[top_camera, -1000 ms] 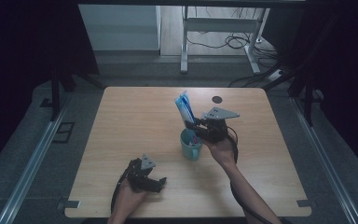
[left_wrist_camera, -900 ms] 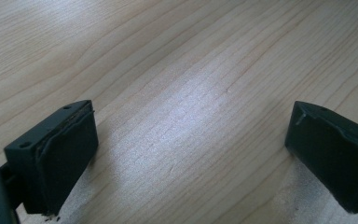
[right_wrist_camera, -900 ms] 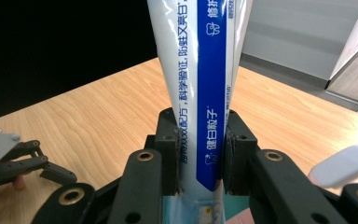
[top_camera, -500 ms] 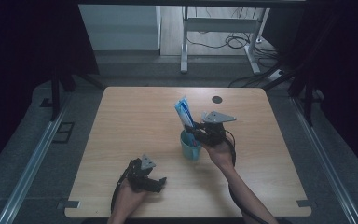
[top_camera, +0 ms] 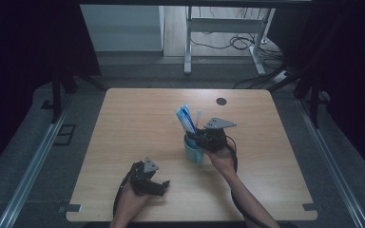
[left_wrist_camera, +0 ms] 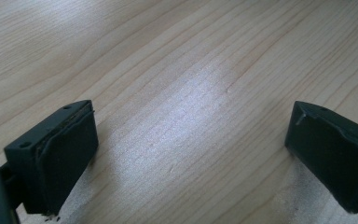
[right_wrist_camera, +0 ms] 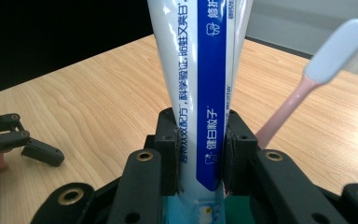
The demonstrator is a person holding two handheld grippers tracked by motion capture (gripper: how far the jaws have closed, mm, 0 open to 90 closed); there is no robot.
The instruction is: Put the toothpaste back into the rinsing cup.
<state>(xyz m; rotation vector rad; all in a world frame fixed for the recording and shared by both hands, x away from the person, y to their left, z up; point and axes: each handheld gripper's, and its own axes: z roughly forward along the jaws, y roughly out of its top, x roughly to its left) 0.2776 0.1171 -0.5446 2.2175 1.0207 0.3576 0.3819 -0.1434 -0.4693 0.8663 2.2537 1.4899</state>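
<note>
Tube: white-and-blue plastic toothpaste tube (right_wrist_camera: pixel 205 93), Chinese print, tooth logo, upright in teal plastic cup (top_camera: pixel 192 151).
Right gripper (right_wrist_camera: pixel 200 154): jaws clamped on tube.
Left gripper (left_wrist_camera: pixel 191 149): jaws apart over wooden desk (left_wrist_camera: pixel 177 70).
Toothbrush: pink-handled toothbrush (right_wrist_camera: pixel 303 93) beside tube.

Blue-and-white toothpaste tube (right_wrist_camera: pixel 200 93), pink toothbrush (right_wrist_camera: pixel 286 112), teal cup (top_camera: pixel 192 151)

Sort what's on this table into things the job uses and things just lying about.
In use:
toothpaste tube, clamped in the right gripper
teal cup
pink toothbrush

Lying about:
left gripper, open on the table
dark round spot
</note>
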